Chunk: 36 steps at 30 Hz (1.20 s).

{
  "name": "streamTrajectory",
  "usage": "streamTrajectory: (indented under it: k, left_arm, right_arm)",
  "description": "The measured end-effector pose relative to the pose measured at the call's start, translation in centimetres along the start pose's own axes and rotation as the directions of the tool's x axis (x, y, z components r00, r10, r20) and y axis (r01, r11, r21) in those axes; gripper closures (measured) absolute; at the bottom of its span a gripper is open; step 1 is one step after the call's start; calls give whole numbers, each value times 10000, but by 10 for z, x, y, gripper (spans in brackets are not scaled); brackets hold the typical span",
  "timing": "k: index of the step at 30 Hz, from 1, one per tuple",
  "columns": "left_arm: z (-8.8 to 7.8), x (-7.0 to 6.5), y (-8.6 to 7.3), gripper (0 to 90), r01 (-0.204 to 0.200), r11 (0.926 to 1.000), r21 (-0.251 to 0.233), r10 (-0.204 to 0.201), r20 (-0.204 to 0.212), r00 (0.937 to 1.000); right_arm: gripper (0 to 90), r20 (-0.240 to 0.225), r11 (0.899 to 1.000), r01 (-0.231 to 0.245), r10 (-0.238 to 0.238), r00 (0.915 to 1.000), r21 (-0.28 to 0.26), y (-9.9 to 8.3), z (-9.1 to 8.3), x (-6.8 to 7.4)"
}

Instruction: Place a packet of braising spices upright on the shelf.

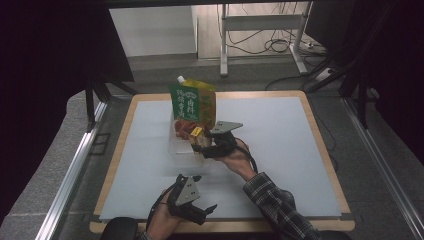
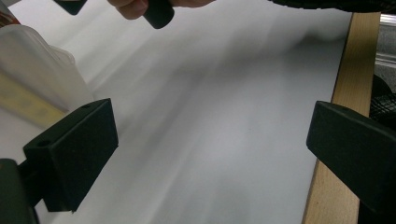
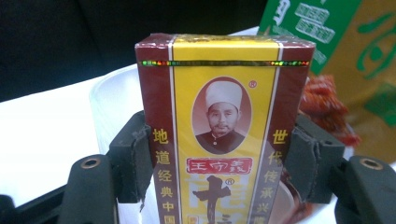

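The right hand-held gripper (image 3: 224, 154) pinches a maroon-and-yellow box (image 3: 224, 121) (reading "王守義"); the left hand-held gripper (image 2: 210, 154) is spread.

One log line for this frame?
right hand-held gripper: shut on spice box | over clear tub | left hand-held gripper: open, idle

Red and yellow box (image 3: 224, 135) with a label "王守義" above a large "十", side columns "地道经典中国" and "世代传承", green pouch (image 1: 192, 102) with white characters too small to read

**Cut off and hidden**

Box (image 3: 224, 140) bottom runs off the right gripper view's lower edge. Pouch (image 3: 327, 42) cropped top and right. Tub (image 2: 32, 79) cut by the left gripper view's left edge, its contents blurred.
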<state>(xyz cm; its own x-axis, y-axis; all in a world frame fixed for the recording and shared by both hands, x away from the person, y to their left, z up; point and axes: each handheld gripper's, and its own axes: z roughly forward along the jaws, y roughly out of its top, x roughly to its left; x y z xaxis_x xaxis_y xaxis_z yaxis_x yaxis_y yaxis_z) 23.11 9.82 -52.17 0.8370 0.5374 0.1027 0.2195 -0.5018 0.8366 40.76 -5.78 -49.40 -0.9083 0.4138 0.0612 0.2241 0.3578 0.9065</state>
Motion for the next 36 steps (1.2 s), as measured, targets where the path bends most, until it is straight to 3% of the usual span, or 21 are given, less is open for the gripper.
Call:
streamTrajectory:
  k: [7, 11, 16, 20, 36]
  left_arm:
    - [0, -1, 0, 21, -61, 10000, 22, 61, 10, 10000]
    - [0, 0, 0, 22, -29, 10000, 10, 29, 16, 10000]
    - [0, 0, 0, 22, -6, 10000, -38, 6, -8, 10000]
    - [0, 0, 0, 21, 46, 10000, -64, -46, -22, 10000]
    - [0, 1, 0, 21, 81, 9999, -90, -81, -70, 9999]
  right_arm:
    - [325, -57, 9994, -289, 290, 9996, 169, -3, -6, -3]
    - [309, -10, 9987, -204, 205, 9998, 464, 1, -6, -3]
    - [186, 78, 9969, 179, -185, 9998, 761, 6, -6, -2]
    - [114, 180, 9957, 187, -205, 9996, 912, 13, -8, 0]
    - [59, 290, 9908, 61, -101, 9995, 1350, 24, -22, 5]
